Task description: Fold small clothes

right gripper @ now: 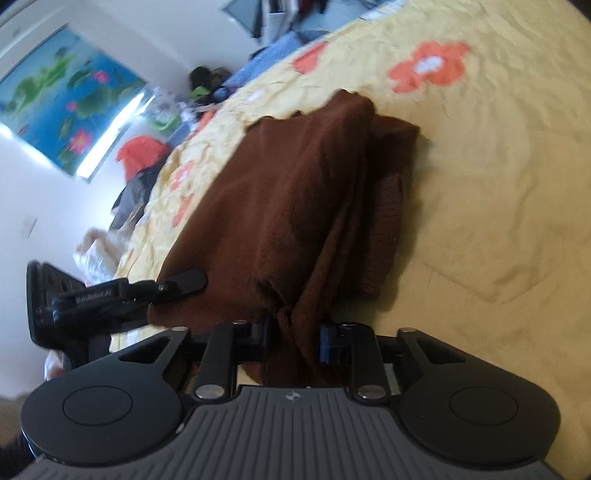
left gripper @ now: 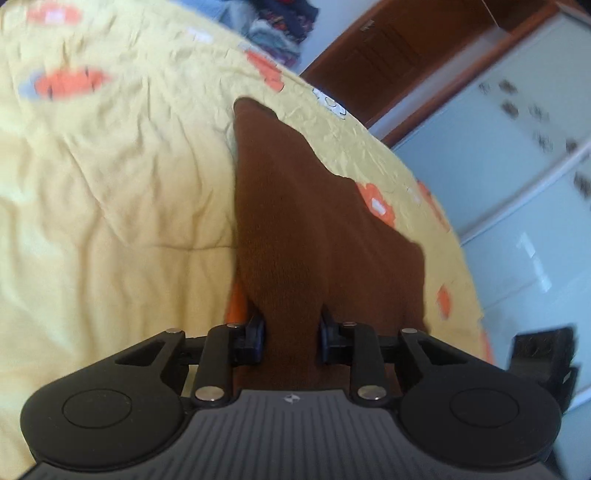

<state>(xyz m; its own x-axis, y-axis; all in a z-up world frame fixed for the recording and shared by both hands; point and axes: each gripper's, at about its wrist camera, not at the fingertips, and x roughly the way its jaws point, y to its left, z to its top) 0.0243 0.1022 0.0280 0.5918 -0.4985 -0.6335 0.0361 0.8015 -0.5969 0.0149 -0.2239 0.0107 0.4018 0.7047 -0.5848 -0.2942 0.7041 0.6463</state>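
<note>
A small brown knit garment (left gripper: 295, 221) lies partly folded on a yellow flowered bedspread (left gripper: 110, 166). My left gripper (left gripper: 291, 336) is shut on one edge of it, and the cloth stretches away from the jaws. In the right wrist view the same brown garment (right gripper: 295, 192) lies bunched in layers, and my right gripper (right gripper: 295, 338) is shut on another edge of it. The left gripper's body (right gripper: 110, 295) shows at the left of the right wrist view, beside the cloth. The fingertips of both grippers are hidden by cloth.
The bedspread (right gripper: 498, 203) fills most of both views. A pale wardrobe (left gripper: 517, 166) and a brown wooden door (left gripper: 388, 55) stand past the bed's edge. Piled clothes (right gripper: 144, 166) lie beside the bed, under a flower picture (right gripper: 66, 96). More clothes (left gripper: 284, 26) sit at the far end.
</note>
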